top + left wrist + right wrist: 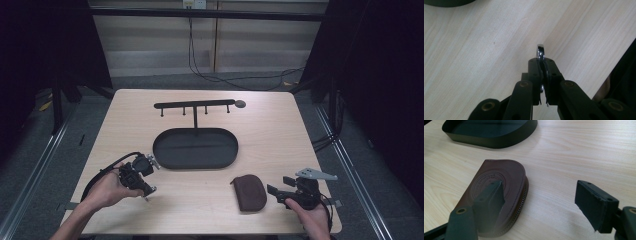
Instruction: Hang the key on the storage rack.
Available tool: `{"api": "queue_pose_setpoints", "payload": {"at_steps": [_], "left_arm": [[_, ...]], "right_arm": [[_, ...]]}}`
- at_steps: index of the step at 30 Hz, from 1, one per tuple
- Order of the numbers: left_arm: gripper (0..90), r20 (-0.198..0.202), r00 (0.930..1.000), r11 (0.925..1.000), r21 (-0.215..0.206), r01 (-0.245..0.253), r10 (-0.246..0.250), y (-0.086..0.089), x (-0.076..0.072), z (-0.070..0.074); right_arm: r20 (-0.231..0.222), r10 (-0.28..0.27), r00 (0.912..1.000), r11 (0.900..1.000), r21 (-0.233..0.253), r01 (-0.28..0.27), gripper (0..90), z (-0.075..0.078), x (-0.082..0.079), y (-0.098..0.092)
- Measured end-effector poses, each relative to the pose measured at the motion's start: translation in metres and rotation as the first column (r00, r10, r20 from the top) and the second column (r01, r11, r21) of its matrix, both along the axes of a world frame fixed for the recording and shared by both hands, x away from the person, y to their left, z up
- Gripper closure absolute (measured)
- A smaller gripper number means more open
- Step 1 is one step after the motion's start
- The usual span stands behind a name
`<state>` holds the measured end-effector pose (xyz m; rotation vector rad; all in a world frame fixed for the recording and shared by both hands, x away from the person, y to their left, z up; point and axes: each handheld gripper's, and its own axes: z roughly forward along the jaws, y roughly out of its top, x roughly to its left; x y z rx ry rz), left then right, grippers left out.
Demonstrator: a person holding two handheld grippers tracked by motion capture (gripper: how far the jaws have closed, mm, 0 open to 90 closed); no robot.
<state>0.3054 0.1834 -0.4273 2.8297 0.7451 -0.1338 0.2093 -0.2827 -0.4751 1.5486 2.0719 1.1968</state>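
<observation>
A brown leather zip pouch [248,192] lies flat on the table near its front right. Just to the pouch's right, my right gripper [280,185] stands open and low. In the right gripper view the pouch [506,177] lies partly under the left jaw of my right gripper [540,190], with nothing between the jaws. At the front left my left gripper [148,189] tilts down toward the tabletop. In the left gripper view my left gripper [541,65] is shut on a shiny metal ring [540,51], which sticks out past the jaw tips.
A black oval tray [156,150] sits mid-table, its wall [499,142] also seen in the right gripper view. Behind it stands a black rack [195,104] with several hooks. Bare wood lies between the grippers. Cables run on the floor beyond the table.
</observation>
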Motion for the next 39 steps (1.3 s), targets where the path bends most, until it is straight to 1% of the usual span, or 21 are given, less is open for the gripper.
{"api": "queue_pose_setpoints", "payload": {"at_steps": [3,5,6,9,13,14,15,16,17,18,19,23,25,26,29,30,31,32,37,38,39], "left_arm": [[85.4,-0.002,1.0,1.0,0.002,0.008,-0.008,0.001,0.001,0.003],[85.5,0.0,1.0,1.0,0.002,-0.002,0.002,0.001,0.001,0.004],[85.5,0.002,1.0,0.9999,0.011,0.007,-0.007,0.002,0.002,0.005],[85.4,0.003,1.0,1.0,-0.004,-0.006,0.006,0.005,0.003,0.007],[85.4,0.006,0.9998,0.9998,-0.005,-0.018,0.018,0.009,0.006,0.01],[85.4,0.005,0.9998,0.9998,0.001,-0.02,0.02,0.01,0.006,0.011],[85.4,-0.008,0.9995,0.9995,0.003,-0.031,0.031,0.01,0.008,0.011],[85.4,-0.007,0.9994,0.9992,0.022,-0.033,0.033,0.01,0.011,0.01],[85.5,-0.007,0.9994,0.9992,0.022,-0.033,0.033,0.01,0.011,0.01],[85.5,-0.007,0.9994,0.9988,0.035,-0.033,0.034,0.01,0.014,0.009],[85.5,-0.011,0.999,0.9987,0.028,-0.044,0.044,0.01,0.015,0.009],[85.5,-0.016,0.9989,0.9985,0.033,-0.043,0.044,0.011,0.018,0.01],[85.5,-0.015,0.999,0.9988,0.027,-0.041,0.041,0.013,0.019,0.013],[85.4,-0.009,0.9989,0.9987,0.019,-0.047,0.047,0.013,0.019,0.017],[85.5,-0.005,0.9993,0.9989,0.03,-0.037,0.038,0.013,0.019,0.021],[85.5,0.004,0.9994,0.9992,0.023,-0.034,0.034,0.013,0.02,0.027],[85.5,0.004,0.9994,0.9992,0.023,-0.034,0.034,0.013,0.02,0.027],[85.5,0.008,0.9993,0.999,0.025,-0.036,0.036,0.013,0.022,0.031],[85.5,0.012,0.9992,0.9984,0.04,-0.039,0.038,0.012,0.024,0.035],[85.5,0.015,0.9998,0.9981,0.061,-0.01,0.009,0.009,0.025,0.035],[85.5,0.015,0.9998,0.9981,0.061,-0.01,0.009,0.009,0.025,0.035]], "right_arm": [[0.0,0.0,1.0,1.0,0.001,0.0,23.1,0.0,0.0,0.0],[-0.002,0.001,1.0,1.0,-0.001,-0.001,23.1,0.0,0.0,0.0],[-0.002,0.001,1.0,1.0,-0.001,-0.001,23.1,0.0,0.0,0.0],[-0.001,0.0,1.0,1.0,0.0,0.0,23.1,0.0,0.0,0.0],[-0.006,0.005,1.0,1.0,-0.005,-0.005,22.8,-0.001,0.001,0.001],[-0.006,0.007,1.0,1.0,-0.01,-0.007,22.7,-0.001,0.001,0.001],[-0.007,0.008,0.9999,1.0,-0.011,-0.008,22.6,-0.001,0.001,0.001],[-0.009,0.01,0.9999,1.0,-0.011,-0.01,22.5,-0.001,0.001,0.001],[-0.008,0.009,0.9999,1.0,-0.01,-0.009,22.4,-0.001,0.001,0.002],[-0.01,0.01,0.9999,1.0,-0.012,-0.011,22.3,-0.001,0.001,0.002],[-0.01,0.012,0.9999,1.0,-0.009,-0.012,22.3,-0.001,0.001,0.002],[-0.011,0.013,0.9999,1.0,-0.009,-0.013,22.2,-0.001,0.002,0.002],[-0.014,0.014,0.9998,1.0,-0.009,-0.015,22.2,-0.001,0.002,0.002],[-0.013,0.017,0.9998,1.0,-0.009,-0.017,22.1,-0.001,0.002,0.002],[-0.015,0.017,0.9998,1.0,-0.01,-0.017,22.1,-0.001,0.002,0.002],[-0.015,0.016,0.9998,1.0,-0.009,-0.016,22.1,-0.001,0.002,0.002],[-0.015,0.016,0.9998,1.0,-0.009,-0.016,22.1,-0.001,0.002,0.002],[-0.015,0.015,0.9998,1.0,-0.009,-0.015,22.1,-0.001,0.002,0.002],[-0.018,0.015,0.9997,1.0,-0.009,-0.015,22.1,-0.001,0.002,0.002],[-0.018,0.016,0.9997,1.0,-0.009,-0.016,22.1,-0.001,0.002,0.002],[-0.018,0.016,0.9997,1.0,-0.009,-0.016,22.1,-0.001,0.002,0.002]]}}
